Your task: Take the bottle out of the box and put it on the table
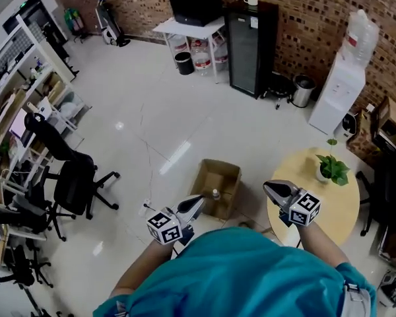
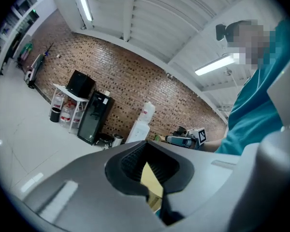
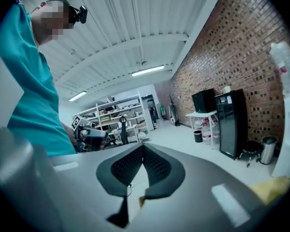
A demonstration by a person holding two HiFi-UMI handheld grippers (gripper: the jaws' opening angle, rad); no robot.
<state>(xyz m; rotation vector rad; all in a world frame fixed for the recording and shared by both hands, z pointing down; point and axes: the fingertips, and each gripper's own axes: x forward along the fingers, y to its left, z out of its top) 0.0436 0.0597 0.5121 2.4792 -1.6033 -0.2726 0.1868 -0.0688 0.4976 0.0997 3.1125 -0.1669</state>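
Note:
An open cardboard box (image 1: 219, 176) stands on the floor in front of me in the head view. A small clear bottle (image 1: 215, 194) stands upright inside it. The round yellow table (image 1: 320, 207) is to the right of the box. My left gripper (image 1: 198, 201) hovers at the box's near left edge, its jaws closed to a point and empty. My right gripper (image 1: 268, 187) hangs between box and table, also shut and empty. The left gripper view shows that gripper's jaws (image 2: 146, 143) meeting at the tips, and so does the right gripper view for its own gripper (image 3: 143, 145). Both point level across the room.
A potted plant (image 1: 332, 169) sits on the yellow table. A black fridge (image 1: 251, 45), a water dispenser (image 1: 338, 91) and a white side table (image 1: 190, 26) line the brick wall. Black office chairs (image 1: 72, 183) and shelves stand at the left.

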